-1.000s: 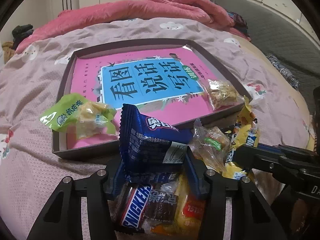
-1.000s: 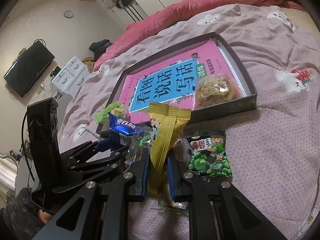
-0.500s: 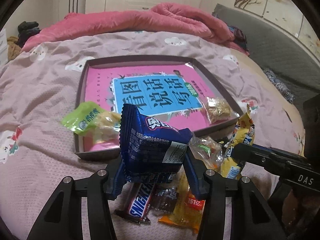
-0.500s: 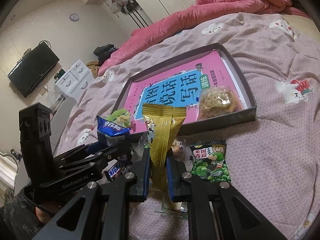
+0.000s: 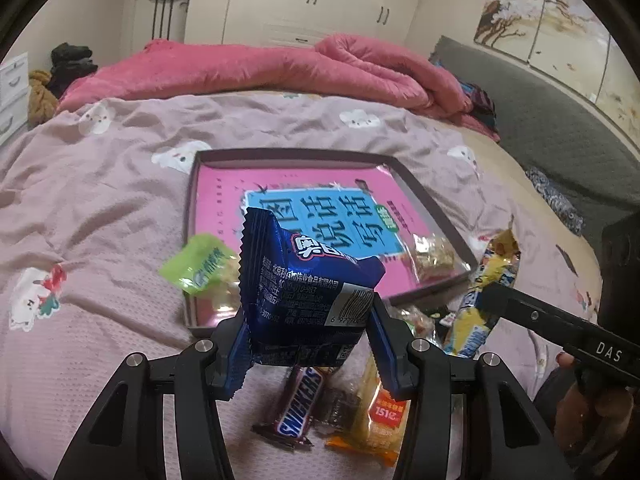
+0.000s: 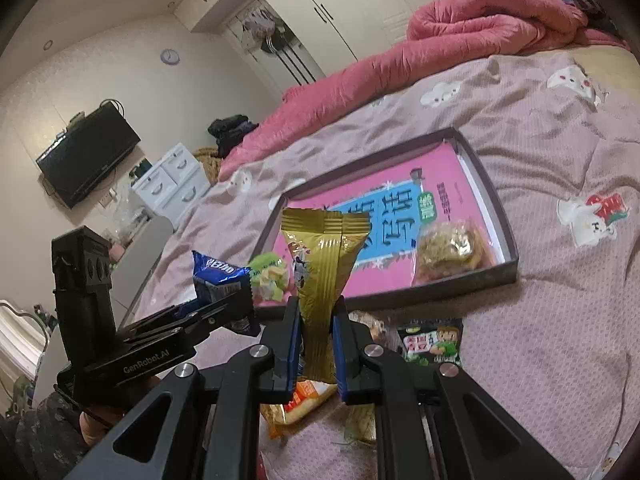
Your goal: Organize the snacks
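My left gripper [image 5: 308, 336] is shut on a blue Oreo packet [image 5: 304, 280] and holds it above the bed, short of the dark tray [image 5: 191, 216]. My right gripper [image 6: 316, 344] is shut on a gold snack packet [image 6: 322, 276], held upright; it also shows in the left wrist view [image 5: 486, 280]. The tray [image 6: 496, 204] holds a pink book [image 6: 400, 216], a clear cookie bag [image 6: 450, 250] and a green candy packet [image 5: 200, 266] at its near left corner. The left gripper with the Oreo packet [image 6: 220, 280] shows in the right wrist view.
Loose snacks lie on the pink bedspread below the grippers: a Snickers bar [image 5: 302, 408], an orange packet [image 5: 380, 416], a green pea packet [image 6: 434, 342]. A rolled pink duvet [image 5: 280, 68] lies at the back. A grey headboard [image 5: 560, 120] stands right.
Both grippers have lifted with their packets; the tray and loose snacks now look farther away and lower in view. The grips have not changed.
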Demonstrator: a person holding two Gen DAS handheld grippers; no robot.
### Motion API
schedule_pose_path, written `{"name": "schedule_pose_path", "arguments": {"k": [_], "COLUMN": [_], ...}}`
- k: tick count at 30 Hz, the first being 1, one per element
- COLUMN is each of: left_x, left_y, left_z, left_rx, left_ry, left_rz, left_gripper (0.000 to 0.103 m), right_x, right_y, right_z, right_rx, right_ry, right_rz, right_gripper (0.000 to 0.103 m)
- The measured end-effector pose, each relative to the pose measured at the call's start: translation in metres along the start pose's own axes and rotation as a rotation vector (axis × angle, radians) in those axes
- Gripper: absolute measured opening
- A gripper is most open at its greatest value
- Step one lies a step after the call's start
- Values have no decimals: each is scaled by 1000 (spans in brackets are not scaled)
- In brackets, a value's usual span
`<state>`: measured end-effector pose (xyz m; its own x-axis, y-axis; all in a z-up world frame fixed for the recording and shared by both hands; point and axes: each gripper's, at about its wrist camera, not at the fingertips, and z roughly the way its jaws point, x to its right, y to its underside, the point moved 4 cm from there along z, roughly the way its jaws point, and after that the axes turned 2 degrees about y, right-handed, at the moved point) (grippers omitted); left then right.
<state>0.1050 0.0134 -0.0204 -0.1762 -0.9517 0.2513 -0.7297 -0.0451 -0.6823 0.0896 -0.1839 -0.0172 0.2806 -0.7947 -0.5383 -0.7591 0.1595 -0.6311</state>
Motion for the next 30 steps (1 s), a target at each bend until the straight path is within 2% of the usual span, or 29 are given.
{"name": "schedule_pose_path", "arguments": {"k": [14,30], "left_x": [-47,-39], "left_y": [-23,-33], "left_z": [-22,-5], "left_rx": [88,105], "left_ry": [-36,-22], "left_rz": [-124,-117], "left_gripper": [53,53], "right_x": [14,28], "right_y": [-23,-44], "right_z": [-16,-10], "right_rx": [112,176], "right_ry": [32,117], "right_rz": [26,29], "right_gripper": [15,15]}}
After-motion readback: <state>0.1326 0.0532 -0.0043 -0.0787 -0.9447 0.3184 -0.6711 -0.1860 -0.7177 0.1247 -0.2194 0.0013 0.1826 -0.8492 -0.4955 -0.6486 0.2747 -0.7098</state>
